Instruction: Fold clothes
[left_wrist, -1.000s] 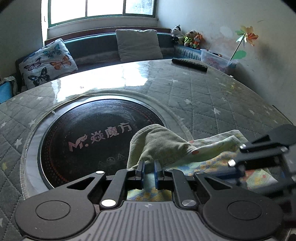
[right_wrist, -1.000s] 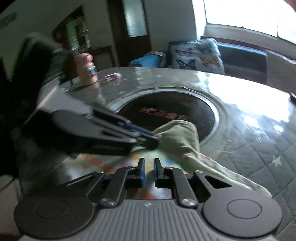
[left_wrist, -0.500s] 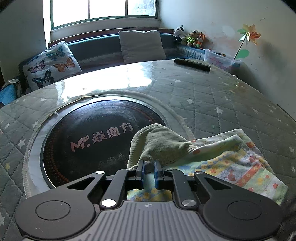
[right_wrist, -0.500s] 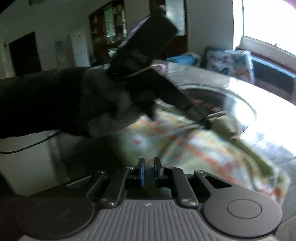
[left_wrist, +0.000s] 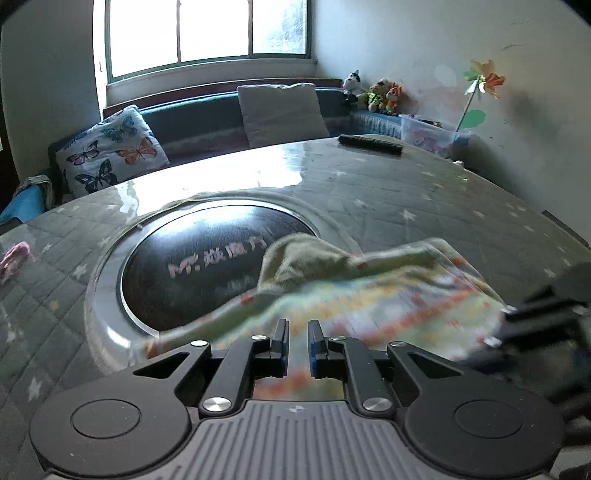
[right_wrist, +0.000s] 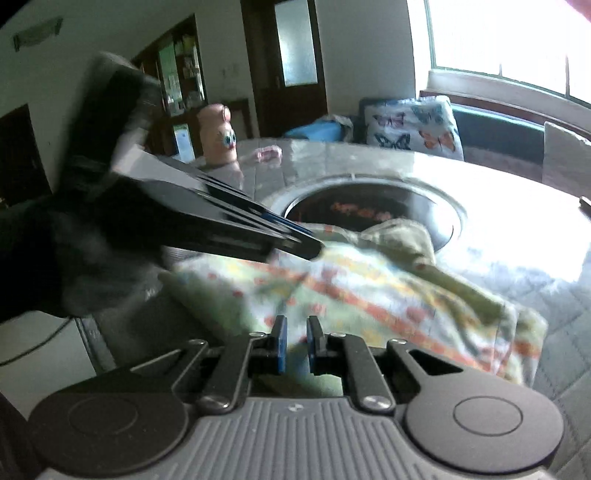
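Draping limp and light over the table (left_wrist: 424, 192), the printed garment (left_wrist: 388, 302) looks best pinched at an edge; left gripper (left_wrist: 296, 341) and right gripper (right_wrist: 295, 341) both show narrowly parted fingers, nothing visibly between.

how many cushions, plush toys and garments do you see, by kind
cushions: 2, butterfly cushion and grey cushion
plush toys: 3, on the ledge
garments: 1, patterned garment
total: 6
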